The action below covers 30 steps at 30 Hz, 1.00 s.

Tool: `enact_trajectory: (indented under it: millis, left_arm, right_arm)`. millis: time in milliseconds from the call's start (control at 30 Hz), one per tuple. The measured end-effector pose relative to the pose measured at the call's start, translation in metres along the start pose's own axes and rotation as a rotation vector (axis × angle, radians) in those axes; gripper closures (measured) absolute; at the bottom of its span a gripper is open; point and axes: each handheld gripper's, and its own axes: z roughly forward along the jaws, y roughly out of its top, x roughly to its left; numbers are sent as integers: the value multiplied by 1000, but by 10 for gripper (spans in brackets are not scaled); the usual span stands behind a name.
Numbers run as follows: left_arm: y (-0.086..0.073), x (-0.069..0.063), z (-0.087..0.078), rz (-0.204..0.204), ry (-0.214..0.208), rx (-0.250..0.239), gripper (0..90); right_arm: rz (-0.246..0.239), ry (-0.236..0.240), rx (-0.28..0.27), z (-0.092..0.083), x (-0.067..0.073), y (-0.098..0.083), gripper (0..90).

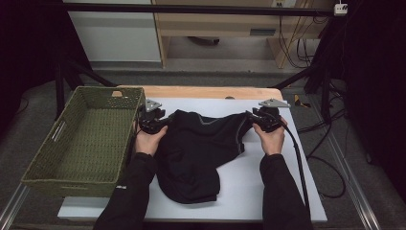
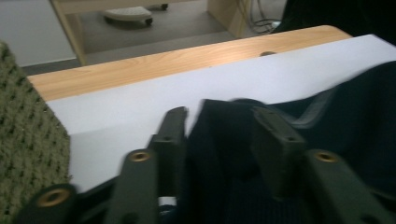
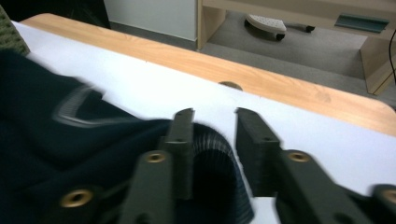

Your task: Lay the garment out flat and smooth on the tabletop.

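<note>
Left gripper (image 2: 219,121): black two-jaw tool, jaws spread, dark cloth lying between them but the pads not pressing on it. It sits at the left end of the garment's far edge, next to the basket.

Right gripper (image 3: 212,126): same make, jaws parted; a ribbed hem or cuff bulges up between them, unpinched. It sits at the far right corner of the garment.

Black knit garment (image 1: 201,148): soft dark fabric with a thin grey trim line, spread flat on the mat between the two hands, one lobe trailing toward the near edge.

White rectangular mat (image 1: 268,191): covers the light wooden tabletop (image 1: 210,92), which shows as a strip along the far side.

Green woven rectangular basket (image 1: 84,139): stands at the left table edge, touching the mat, nothing inside.

Handling note, as judged: the cloth appears laid out for arranging or folding. Draw both tools back level and clear of the edge so no fold snags, then take fresh bites at matching corners, keeping the far edge straight.
</note>
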Motion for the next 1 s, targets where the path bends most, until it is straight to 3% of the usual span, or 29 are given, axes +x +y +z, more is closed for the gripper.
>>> enact_trajectory:
  millis: [33, 167, 233, 267, 333, 433, 500, 533, 600, 667, 700, 767, 833, 900, 1000]
  left_arm:
    - [-1, -1, -4, 1, -17, 0, 414]
    - [-14, -9, -20, -25, -120, 25, 270]
    - [-28, -17, -26, -11, -152, 68, 235]
    - [-33, -19, -27, 1, -159, 79, 213]
    - [-46, -25, -29, 24, -176, 108, 215]
    - [-64, -29, -28, 20, -186, 151, 217]
    - [-75, -31, -26, 23, -201, 168, 220]
    - [-79, -32, -26, 36, -210, 177, 232]
    - [-86, -36, -24, 62, -221, 195, 292]
    - [-91, -39, -25, 104, -228, 198, 409]
    - [-92, -40, -26, 110, -235, 201, 488]
    - [-90, -40, -29, 104, -257, 214, 675]
    - [-87, -40, -33, 118, -266, 207, 785]
    - [-82, -40, -40, 143, -295, 174, 808]
    - [-72, -41, -56, 137, -386, 87, 814]
  right_arm:
    - [3, 16, -3, -2, 2, -3, 583]
    - [-12, 117, -11, -11, 18, -15, 488]
    - [-26, 188, 18, -12, 30, -21, 455]
    - [-59, 220, 41, -10, 39, -26, 445]
    - [-84, 257, 73, -6, 50, -32, 418]
    - [-121, 263, 136, 8, 60, -42, 403]
    - [-115, 260, 201, 19, 62, -51, 399]
    - [-115, 259, 228, 23, 63, -55, 410]
    - [-132, 272, 257, 28, 64, -62, 521]
    - [-153, 293, 265, 27, 67, -63, 676]
    - [-168, 302, 263, 25, 68, -63, 774]
    - [-160, 321, 257, 18, 69, -59, 866]
    - [-155, 332, 246, 8, 67, -54, 870]
    - [-150, 350, 215, -7, 63, -47, 871]
    - [-145, 350, 159, -35, 53, -38, 871]
